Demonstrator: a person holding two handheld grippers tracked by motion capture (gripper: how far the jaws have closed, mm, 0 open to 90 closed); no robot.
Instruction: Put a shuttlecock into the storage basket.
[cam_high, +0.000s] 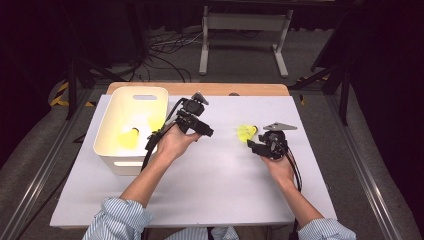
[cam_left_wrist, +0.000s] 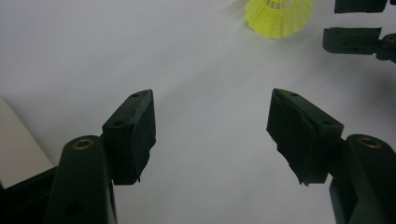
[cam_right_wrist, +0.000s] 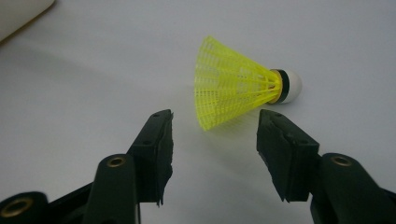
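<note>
Where the white table runs toward its right edge, yellow shuttlecock lying on its side, white cork tip pointing right in the right gripper view, skirt flaring left; right gripper just short of it, jaws apart, nothing between them, shuttlecock just beyond the tips and not touched; in the high view same shuttlecock just left of the right gripper, held in the right hand; left gripper nearer the table's middle, beside the right wall of a white bin, jaws wide apart over bare tabletop, empty; left hand wrapped around it; bin at the table's left edge toward the far corner, something yellow on its floor, too blurred to name
</note>
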